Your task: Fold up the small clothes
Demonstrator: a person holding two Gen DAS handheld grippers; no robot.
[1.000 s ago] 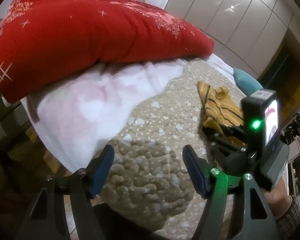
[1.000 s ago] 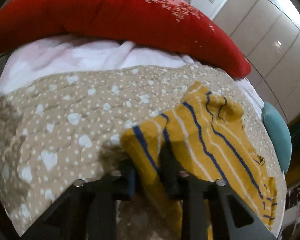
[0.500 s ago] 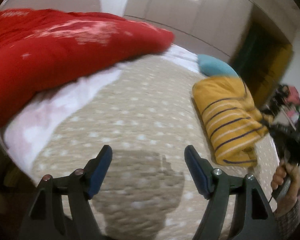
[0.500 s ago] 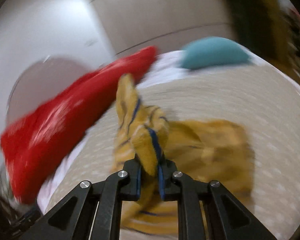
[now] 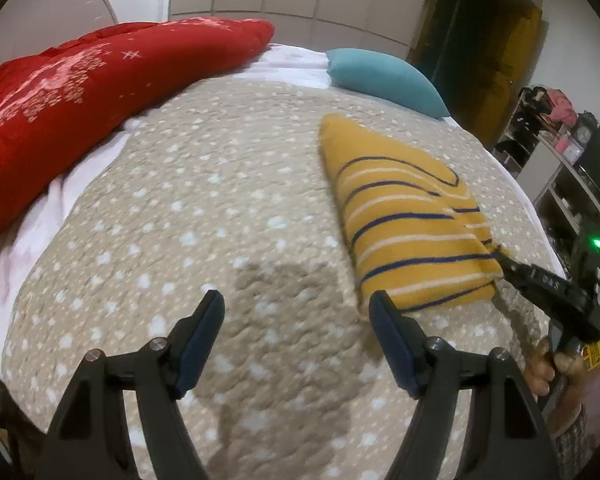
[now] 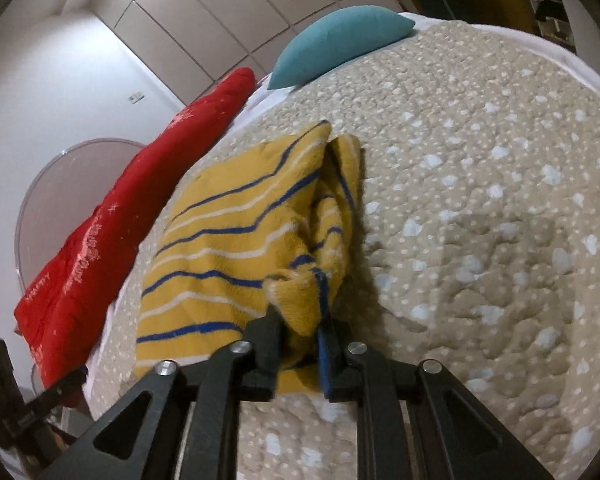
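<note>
Red quilt [image 5: 80,92] heaped at 10 o'clock of left wrist view, white sheet [image 5: 40,220] showing beneath its edge; noted as background only

Beige dotted bedspread [image 5: 220,200] filling centre of both views, lumpy quilting, dark shadow patch at 6 o'clock

Left gripper [image 5: 296,336] held low at 6 o'clock, fingers spread wide, blue pads [image 5: 202,340] pinching nothing, bedspread visible in the gap. Right-hand pad sat just beside near corner of yellow striped garment [image 5: 412,224], contact not resolvable

Garment lay at 3 o'clock of left view, flat on bedspread, apparently doubled over into a rough wedge, point toward teal pillow [image 5: 384,76] at 1 o'clock. Garment and pillow apart

Right gripper [image 5: 512,266] seen at 4 o'clock of left view, tips at garment's right edge. In right wrist view, right gripper [image 6: 300,332] at 6 o'clock with fingers pressed together on a bunched fold of garment [image 6: 240,240]; cloth pinched thick, bulging out above the tips. Remainder of garment spread toward 10 o'clock, a crumpled ridge running toward 12 o'clock along its right side

Judged: fold partly made, edge not yet laid down

Risks from here
- Pinched wad thick; on release, likely to spring open and undo the fold, since plush fabric holds no crease
- Pulling further toward 4 o'clock could drag the whole garment across bedspread, nothing anchoring the far side; left gripper free but not pressing
- Crumpled ridge could get trapped under top layer, giving a lumpy fold
- Layer count inside pinch not visible; lifting might separate layers unevenly
</note>
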